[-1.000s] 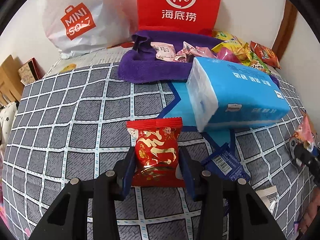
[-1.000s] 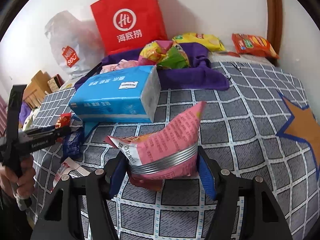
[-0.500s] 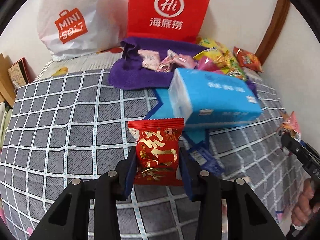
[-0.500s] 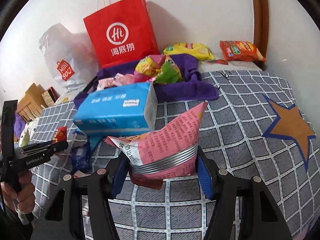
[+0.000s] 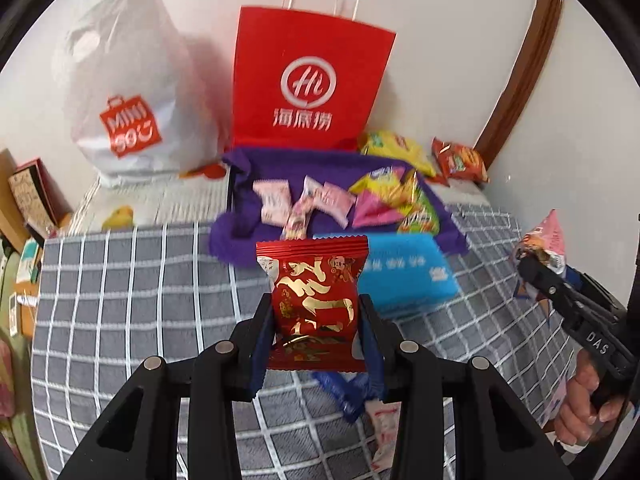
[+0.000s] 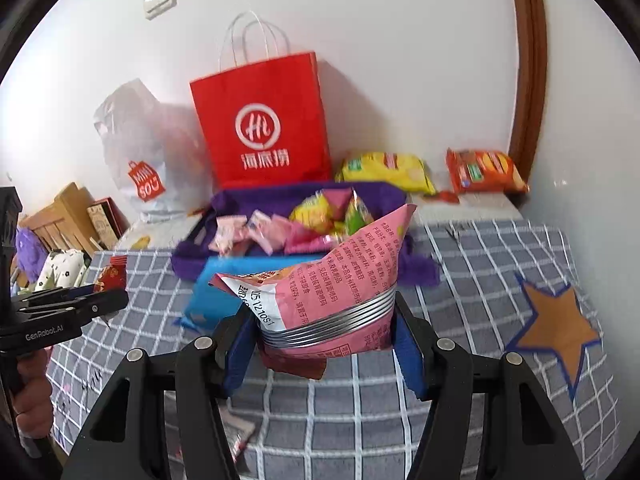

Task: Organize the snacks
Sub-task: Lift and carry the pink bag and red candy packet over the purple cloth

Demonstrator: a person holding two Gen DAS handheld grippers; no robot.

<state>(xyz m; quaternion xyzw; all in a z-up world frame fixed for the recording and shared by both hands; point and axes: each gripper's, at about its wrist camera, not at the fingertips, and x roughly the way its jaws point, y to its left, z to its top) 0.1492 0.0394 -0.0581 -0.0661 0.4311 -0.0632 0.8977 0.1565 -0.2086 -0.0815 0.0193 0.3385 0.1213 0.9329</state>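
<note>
Left claw (image 5: pixel 316 330) clamps a red foil snack packet (image 5: pixel 314 300) between its blue pads, packet upright, its top half sticking out past the tips, lifted clear of the grey checked bed cover (image 5: pixel 140 292). Right claw (image 6: pixel 326 342) grips a pink snack bag (image 6: pixel 340 276) low on its body, bag squeezed and creased, top corner pointing up and to the right, also off the bed. Both claws narrow, closed on their packets. Behind them, near the head edge of the bed, a purple cloth (image 5: pixel 236 236) carries a heap of small pink packets (image 5: pixel 320 200) and yellow-green bags (image 5: pixel 400 196). A blue tissue pack (image 5: pixel 408 276) lies on the bed just in front of the cloth, between it and the claws. At the wall edge stand a red paper bag (image 5: pixel 308 80) and a white plastic bag (image 5: pixel 128 96) to its left; a yellow chip bag (image 6: pixel 384 168) and an orange biscuit pack (image 6: pixel 484 170) lie toward the far right corner. A blue wrapper (image 5: pixel 344 396) lies on the cover under the left claw.
</note>
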